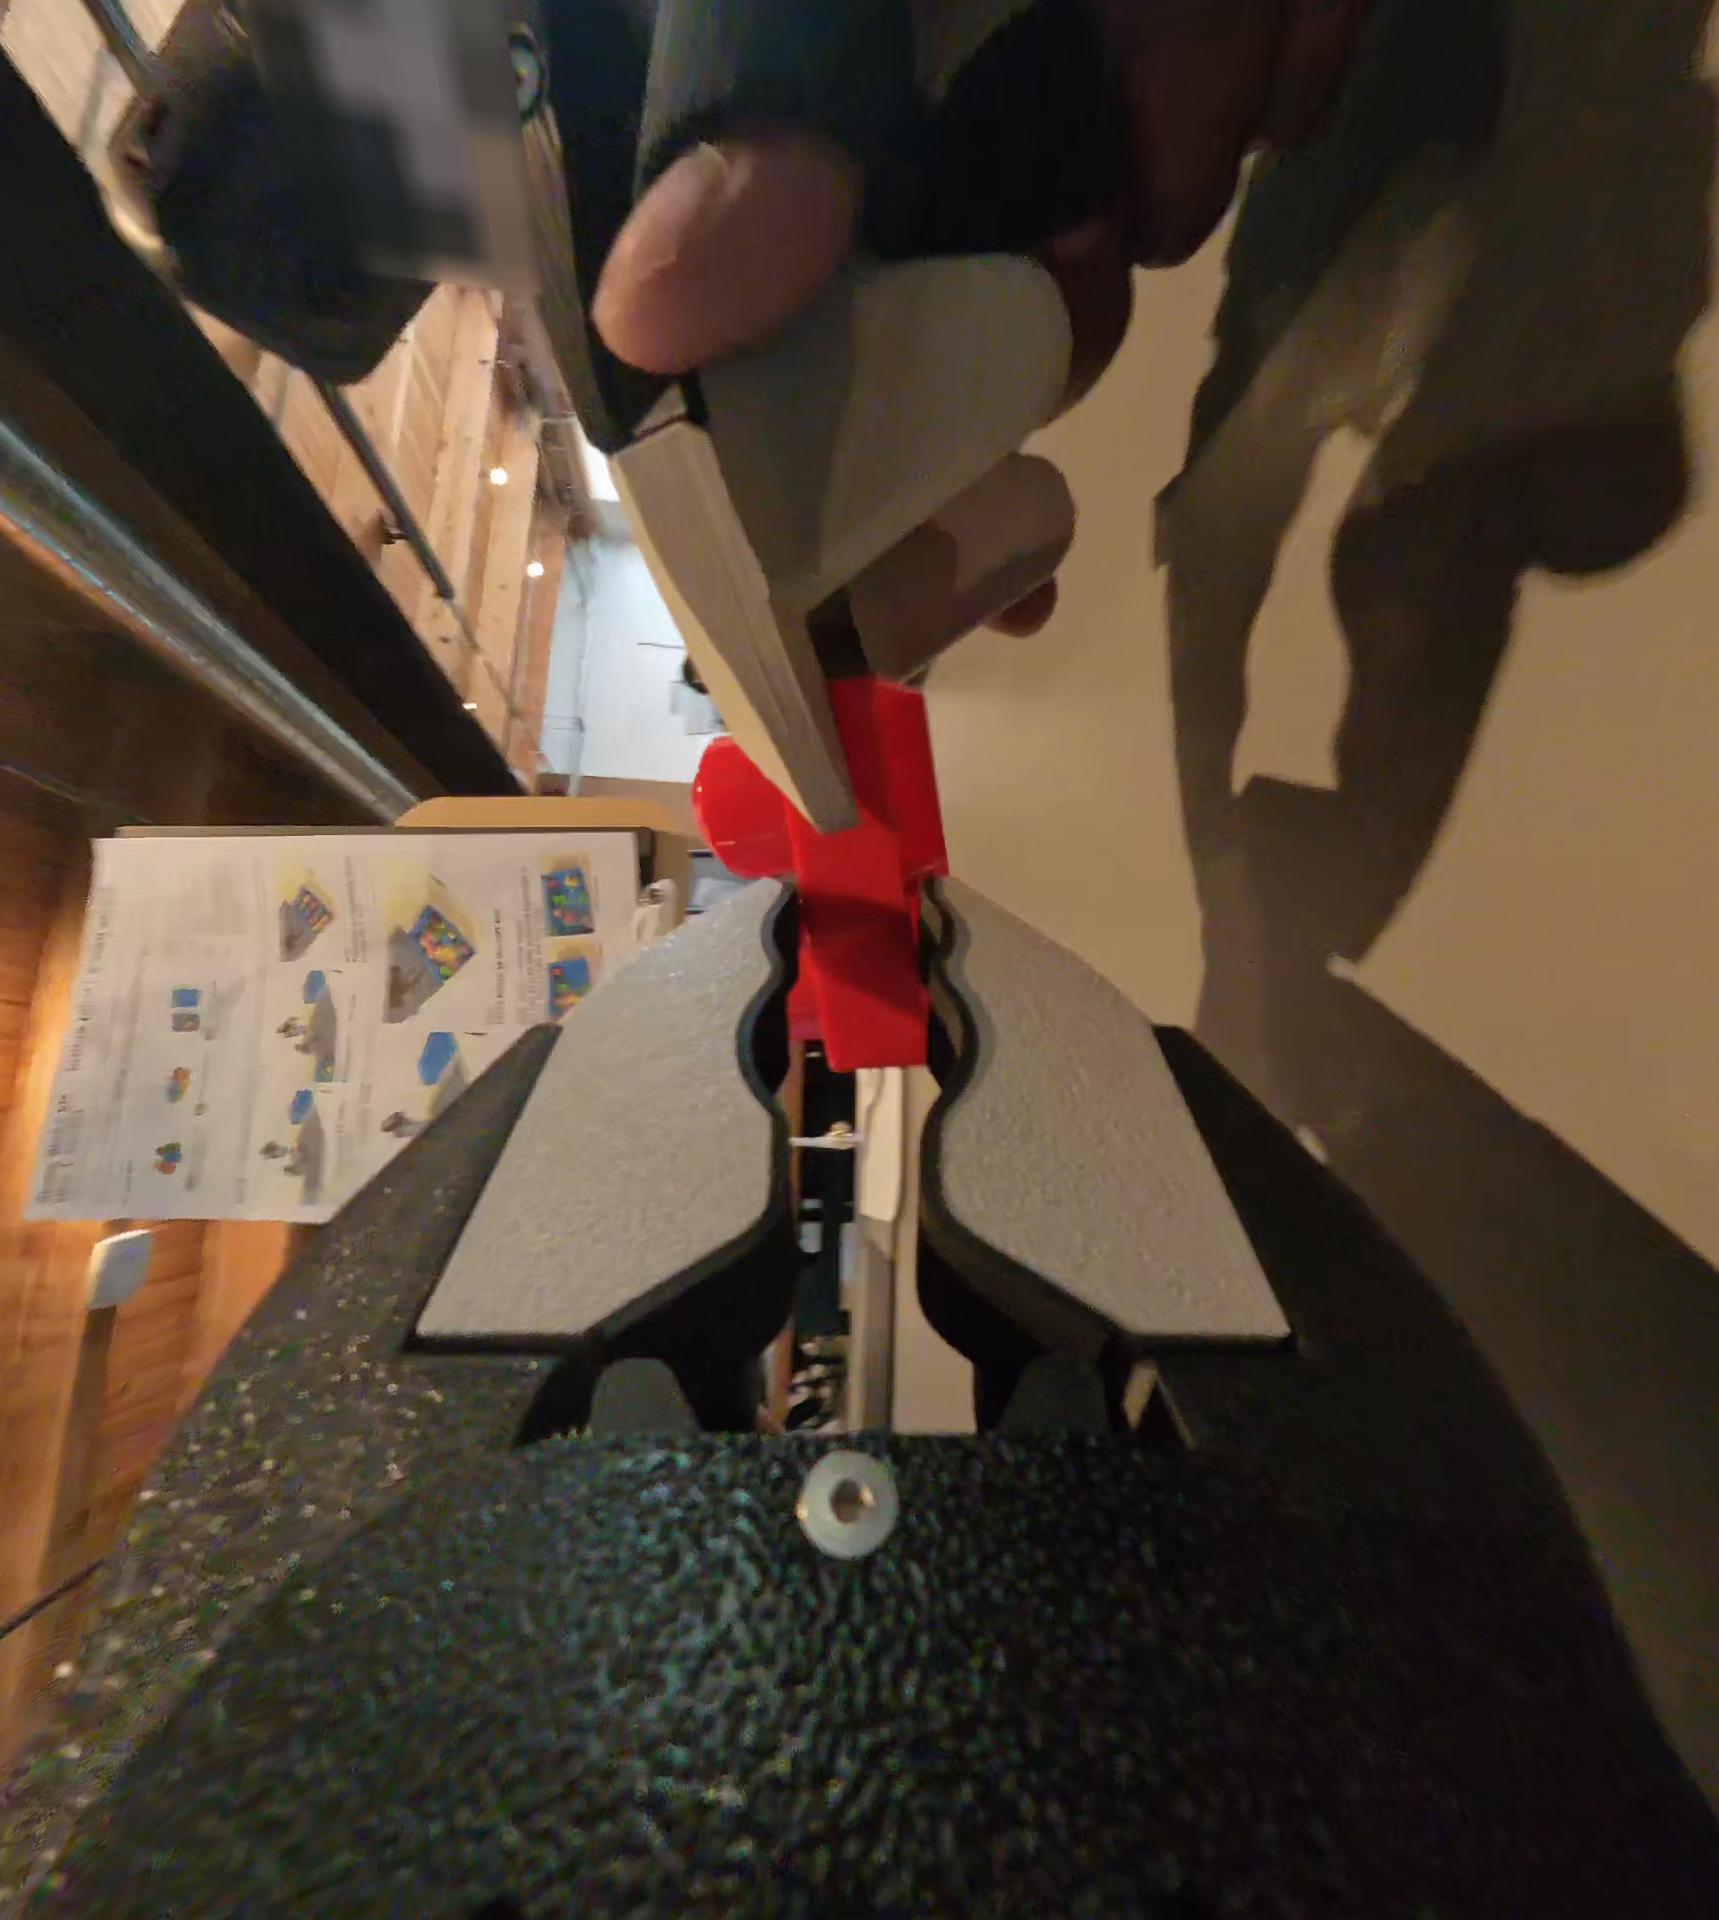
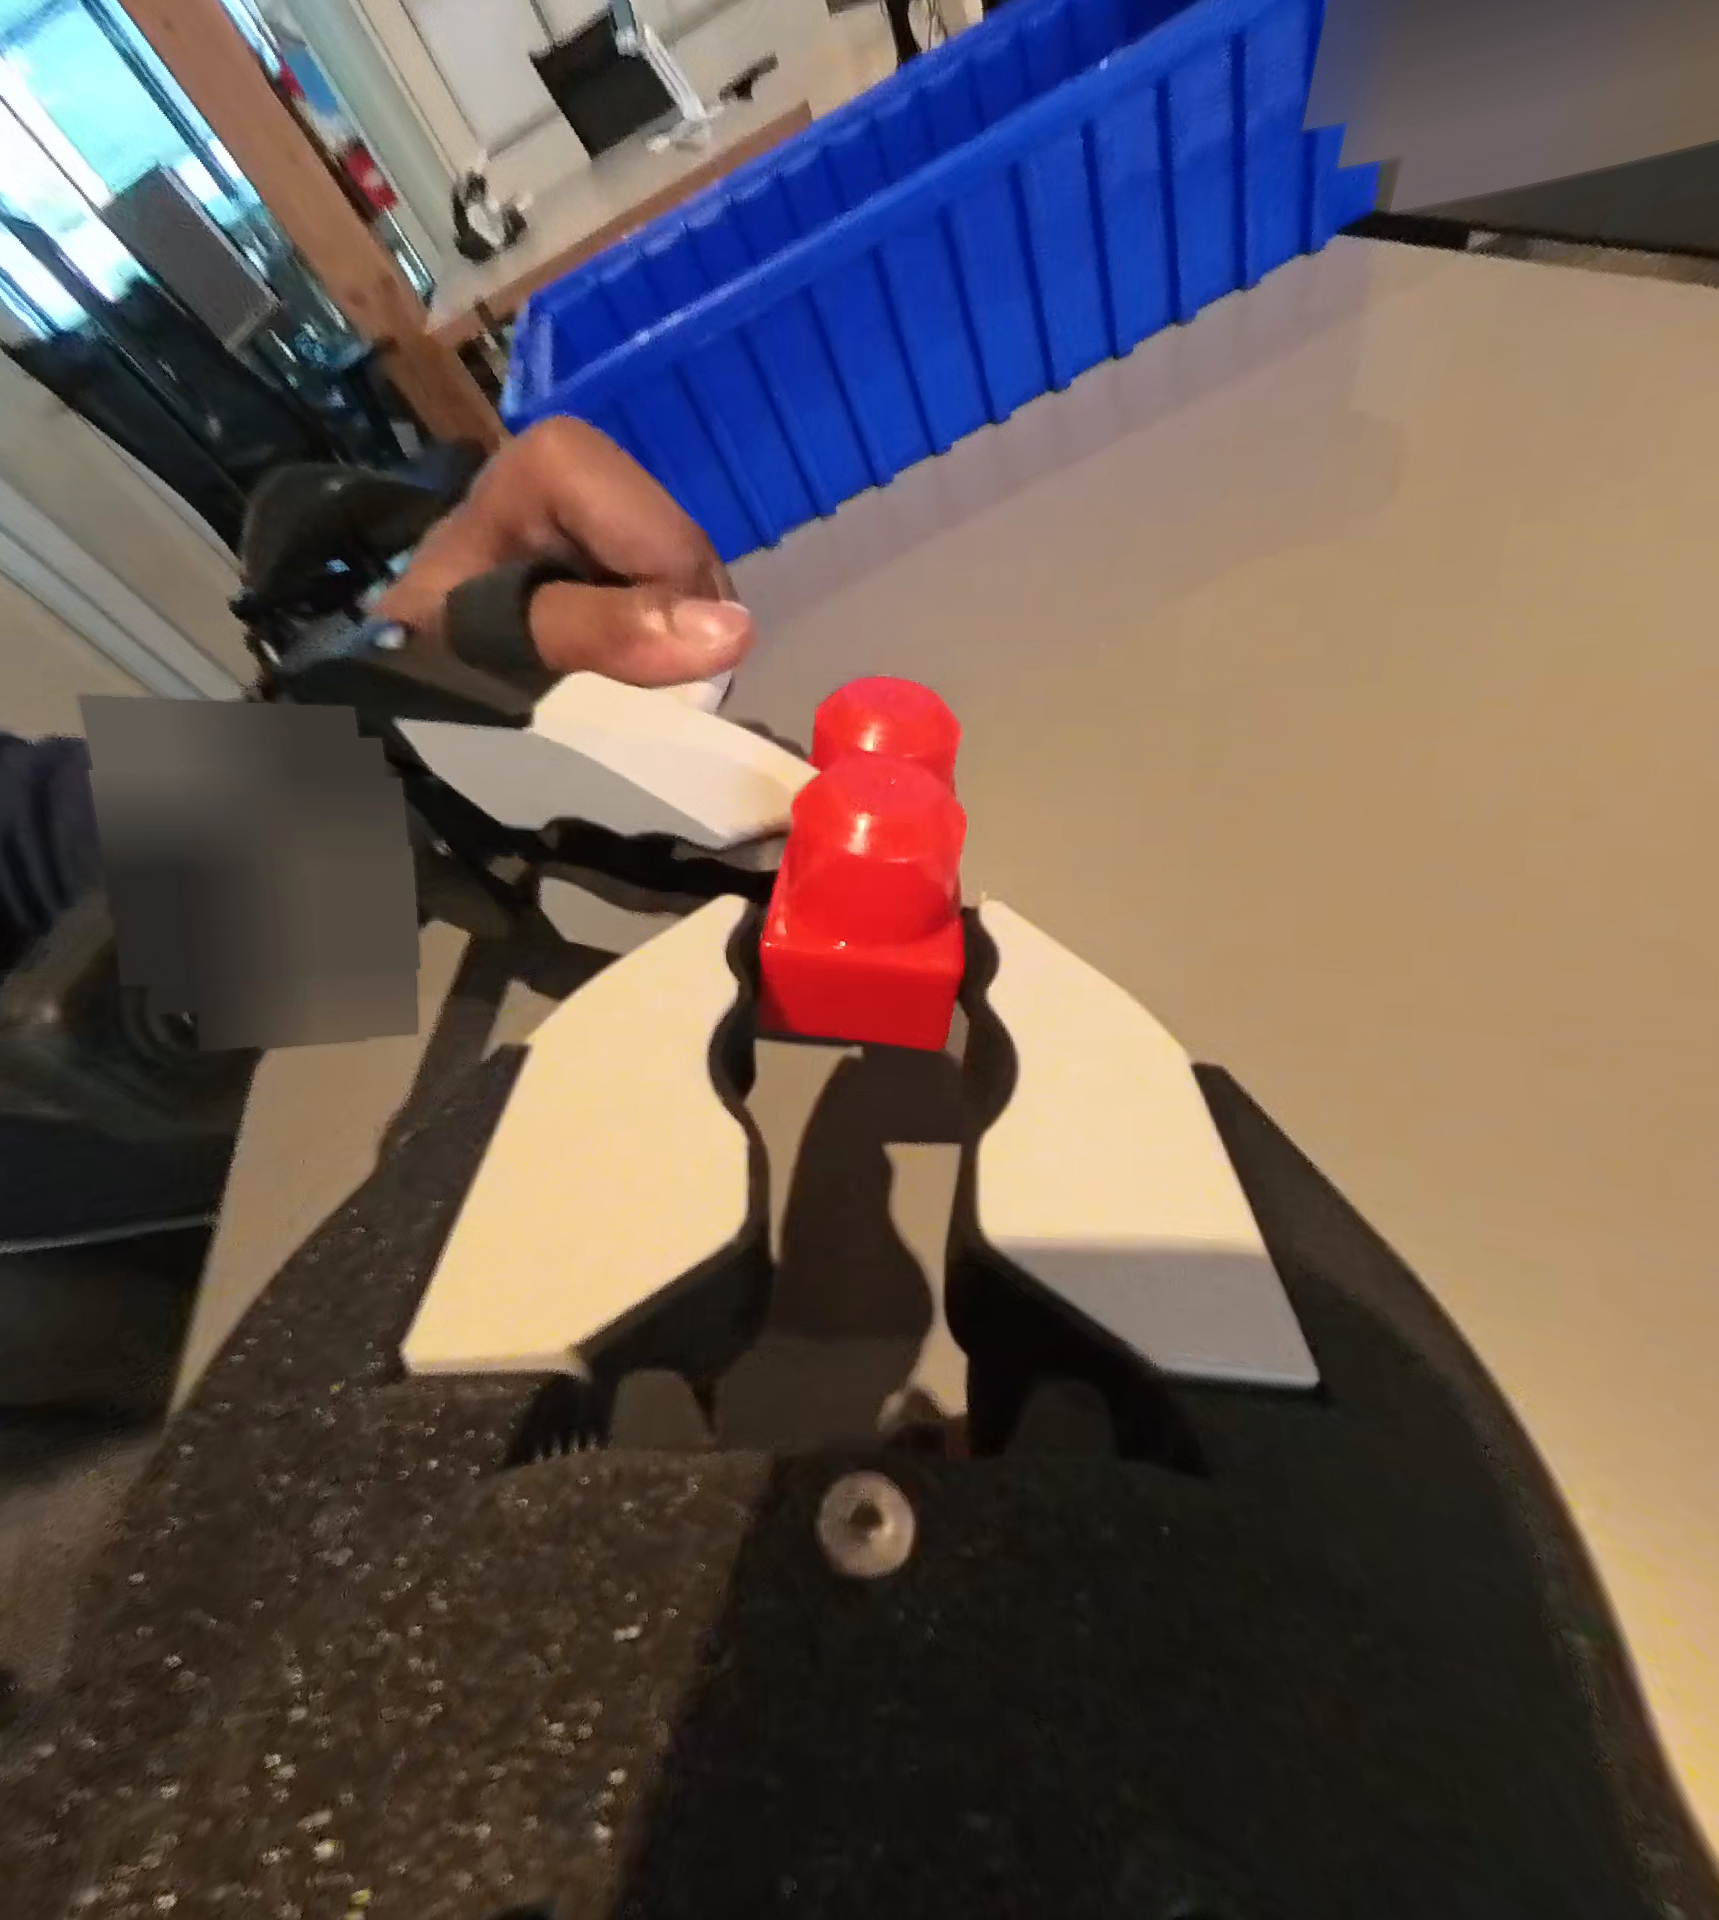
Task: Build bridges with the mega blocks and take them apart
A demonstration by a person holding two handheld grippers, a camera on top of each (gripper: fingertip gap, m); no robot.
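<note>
Above the smooth beige tabletop, clear of its surface, both grippers meet on one glossy red plastic two-stud building block. Coming in from the left in the right wrist view, the left gripper has its grey fingers pressed against the far end of the block, near the rear stud, and its own view shows them clamped on that part. The right gripper is clamped on the near end of the block's base, studs pointing up. Holding opposite ends like this looks like either a handover or a pull to separate joined pieces; whether there is one block or two I cannot tell.

Further right, against the far edge of the table, stand two long ribbed blue plastic bins, side by side. Their insides are hidden from this angle, so what they hold cannot be told.
</note>
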